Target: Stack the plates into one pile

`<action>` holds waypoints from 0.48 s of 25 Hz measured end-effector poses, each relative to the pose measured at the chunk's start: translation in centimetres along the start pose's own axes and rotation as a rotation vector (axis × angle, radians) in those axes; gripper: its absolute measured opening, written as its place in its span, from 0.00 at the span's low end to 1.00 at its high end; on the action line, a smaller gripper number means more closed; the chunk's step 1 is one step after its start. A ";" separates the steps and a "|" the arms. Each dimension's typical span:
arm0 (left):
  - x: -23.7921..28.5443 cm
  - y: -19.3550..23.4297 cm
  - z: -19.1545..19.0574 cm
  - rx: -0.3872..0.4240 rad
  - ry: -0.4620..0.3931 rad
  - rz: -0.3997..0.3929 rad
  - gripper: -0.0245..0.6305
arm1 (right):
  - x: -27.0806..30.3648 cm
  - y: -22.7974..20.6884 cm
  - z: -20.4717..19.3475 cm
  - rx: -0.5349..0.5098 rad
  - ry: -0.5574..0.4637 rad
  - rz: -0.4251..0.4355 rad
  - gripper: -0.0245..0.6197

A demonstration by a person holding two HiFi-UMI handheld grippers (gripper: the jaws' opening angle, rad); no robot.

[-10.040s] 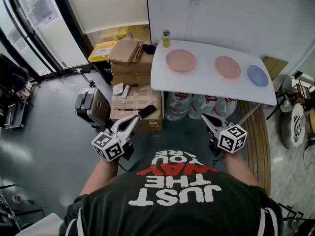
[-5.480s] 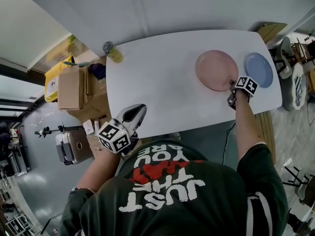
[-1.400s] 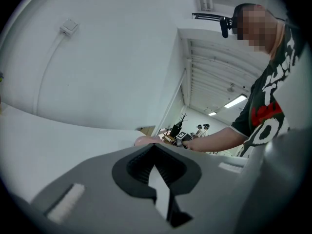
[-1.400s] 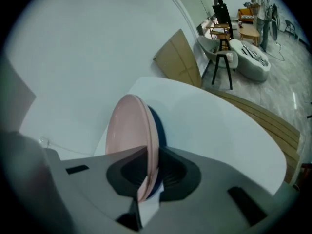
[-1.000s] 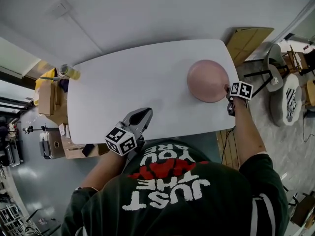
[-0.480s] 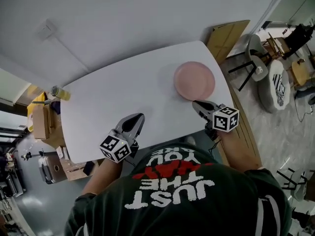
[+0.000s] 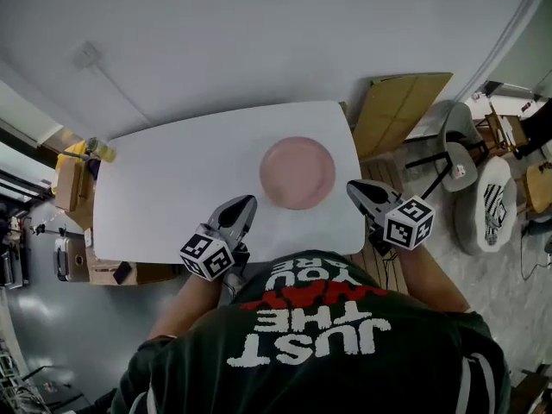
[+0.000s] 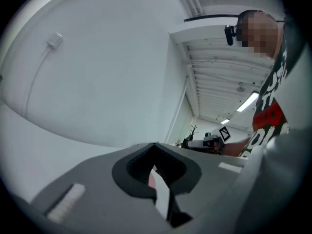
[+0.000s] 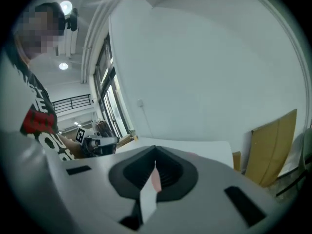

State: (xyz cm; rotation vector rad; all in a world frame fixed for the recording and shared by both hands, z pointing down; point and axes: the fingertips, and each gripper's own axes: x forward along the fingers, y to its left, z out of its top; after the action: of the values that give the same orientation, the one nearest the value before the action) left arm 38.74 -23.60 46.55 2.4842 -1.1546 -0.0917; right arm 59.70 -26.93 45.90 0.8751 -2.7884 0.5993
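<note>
Item 1. Pink plate (image 7: 297, 172): we record it lying flat on the white tabletop (image 7: 172, 197), toward that surface's right end. From above it reads as a single round disc. We cannot tell whether other plates lie under it.

Item 2. Left claw (image 7: 245, 203): we place it just beside the plate's near-left edge, apart from the rim and over the tabletop's near border. Its own view shows the two jaws pressed together with nothing pinched between them. A sliver of pink shows through the slit behind them.

Item 3. Right claw (image 7: 354, 188): we place it near the plate's right edge, not touching it, at the tabletop's near-right corner. The jaws have just been closing and now meet, with nothing between them.

Item 4. Bottle (image 7: 102, 149): we note it well apart from the plate, far off to the plate's left at the tabletop's corner.

Item 5. Cardboard sheet (image 7: 401, 110): off the tabletop, beyond the plate to its upper right, against the wall.

Item 6. Chairs (image 7: 457, 158): farther right of the plate than the cardboard sheet, on the floor.
</note>
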 end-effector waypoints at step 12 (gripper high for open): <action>1.8 -6.0 2.0 0.066 -0.013 0.004 0.05 | -0.9 -0.1 -1.5 0.033 0.010 0.093 0.05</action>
State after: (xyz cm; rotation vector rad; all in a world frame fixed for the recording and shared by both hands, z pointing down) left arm 43.76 -22.11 42.66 2.5417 -1.1867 -0.0702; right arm 60.57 -25.89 47.02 0.7500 -2.8303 0.6631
